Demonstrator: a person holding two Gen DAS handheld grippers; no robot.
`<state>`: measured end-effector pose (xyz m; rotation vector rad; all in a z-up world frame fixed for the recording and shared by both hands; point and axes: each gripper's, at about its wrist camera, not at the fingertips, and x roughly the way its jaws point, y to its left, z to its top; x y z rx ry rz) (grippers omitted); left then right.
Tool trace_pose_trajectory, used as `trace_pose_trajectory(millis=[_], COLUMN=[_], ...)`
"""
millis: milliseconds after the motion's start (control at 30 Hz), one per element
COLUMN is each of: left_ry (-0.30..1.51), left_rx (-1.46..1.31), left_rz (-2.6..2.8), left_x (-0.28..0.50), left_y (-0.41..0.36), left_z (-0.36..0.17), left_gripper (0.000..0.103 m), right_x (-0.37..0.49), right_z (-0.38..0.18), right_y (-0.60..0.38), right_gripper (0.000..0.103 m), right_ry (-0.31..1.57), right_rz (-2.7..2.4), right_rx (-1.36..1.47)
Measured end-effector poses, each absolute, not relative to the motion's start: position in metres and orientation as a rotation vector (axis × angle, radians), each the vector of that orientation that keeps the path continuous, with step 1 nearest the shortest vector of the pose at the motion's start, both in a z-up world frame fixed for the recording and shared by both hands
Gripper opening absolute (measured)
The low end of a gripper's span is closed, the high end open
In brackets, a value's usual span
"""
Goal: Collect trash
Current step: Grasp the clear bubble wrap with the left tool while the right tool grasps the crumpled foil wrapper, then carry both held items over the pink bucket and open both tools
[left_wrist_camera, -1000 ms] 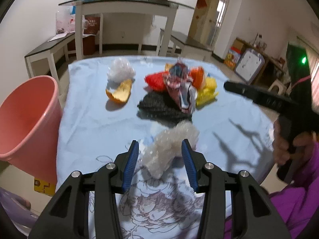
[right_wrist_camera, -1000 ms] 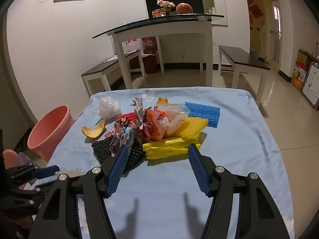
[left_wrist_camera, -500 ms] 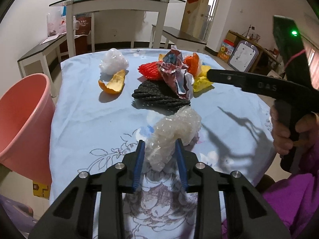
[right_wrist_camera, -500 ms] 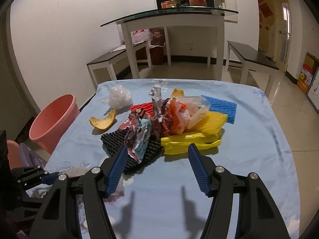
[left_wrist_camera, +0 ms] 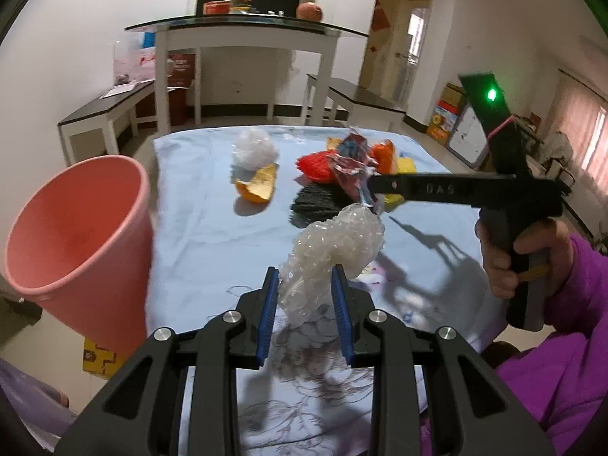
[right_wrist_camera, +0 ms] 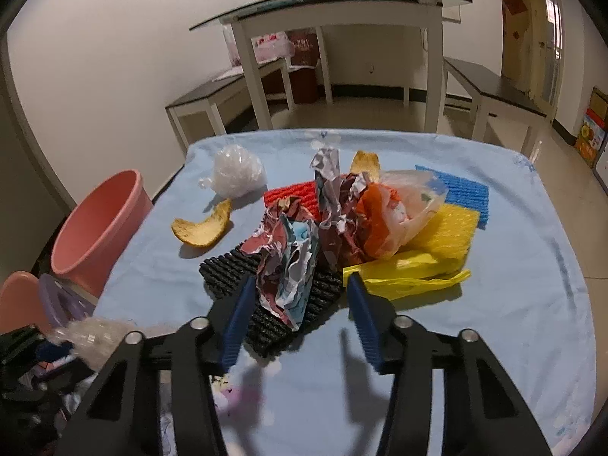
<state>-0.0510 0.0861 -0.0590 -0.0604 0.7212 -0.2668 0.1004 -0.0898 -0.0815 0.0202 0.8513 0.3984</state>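
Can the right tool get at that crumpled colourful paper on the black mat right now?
Probably yes: the right tool is closing around the crumpled paper, which is on top of the pile, uncovered.

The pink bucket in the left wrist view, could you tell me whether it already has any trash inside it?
No, the pink bucket tilts its mouth toward the camera and the inner wall in view is bare.

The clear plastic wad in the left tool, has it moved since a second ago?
Yes. The clear plastic wad, pinched in the left tool, has lifted off the blue tablecloth and now sits nearer the pink bin.
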Motion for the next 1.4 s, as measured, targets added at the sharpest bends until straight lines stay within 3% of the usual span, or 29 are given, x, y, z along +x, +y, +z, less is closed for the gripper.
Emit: trace_pose_trajectory(millis=[100, 133, 200, 267, 767, 1400], left_ry=[0.724, 0.718, 0.710, 0.704, 0.636, 0.623], left_rx=[-0.092, -0.102, -0.116, -0.127, -0.233, -0.304], left_rz=[-0.241, -0.233, -0.224, -0.218, -0.017, 0.417], left_x=[-0.050, -0.050, -0.050, -0.050, -0.047, -0.049], left_y=[0.094, 0.096, 0.100, 0.102, 0.141, 0.232], left_z=[-0.057, -0.056, -0.053, -0.051, -0.031, -0.021], left_gripper=[0.028, 0.028, 0.028, 0.028, 0.028, 0.028], right_x=[0.105, 0.106, 0.106, 0.103, 0.079, 0.082], right_z=[-0.088, -0.090, -0.092, -0.089, -0.039, -0.018], right_y=[-0.086, -0.086, -0.087, -0.090, -0.074, 0.101], right_gripper=[0.028, 0.017, 0.007, 0.005, 0.004, 0.004], right_ry=[0.868, 0.878, 0.888, 0.875, 0.738, 0.686], right_rz=[0.391, 0.393, 0.401, 0.400, 0.495, 0.820], right_rx=[0.007, 0.008, 0.024, 0.027, 0.019, -0.131])
